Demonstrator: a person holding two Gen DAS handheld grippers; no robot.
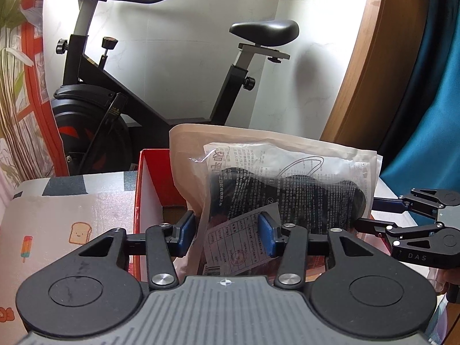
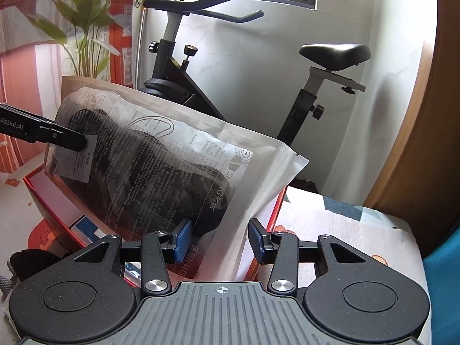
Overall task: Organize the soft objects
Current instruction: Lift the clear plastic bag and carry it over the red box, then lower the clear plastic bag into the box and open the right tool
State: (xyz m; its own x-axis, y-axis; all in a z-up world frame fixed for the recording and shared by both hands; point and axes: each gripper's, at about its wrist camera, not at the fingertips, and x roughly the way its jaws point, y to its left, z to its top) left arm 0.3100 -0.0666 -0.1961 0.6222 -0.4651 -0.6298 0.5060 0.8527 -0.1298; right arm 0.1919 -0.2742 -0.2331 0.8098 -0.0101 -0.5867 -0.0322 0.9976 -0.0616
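A flat plastic packet with a dark soft item inside stands upright in an open red box. My left gripper has its blue pads on either side of the packet's near edge, jaws fairly wide. In the right wrist view the same packet leans over the red box, and my right gripper straddles its lower right corner with the pads apart. The left gripper's fingers touch the packet's white label. The right gripper reaches the packet's right edge in the left wrist view.
An exercise bike stands close behind the box against a white wall. A patterned cloth covers the surface. A plant and red curtain are at left, a wooden door at right. A dark object lies at lower left.
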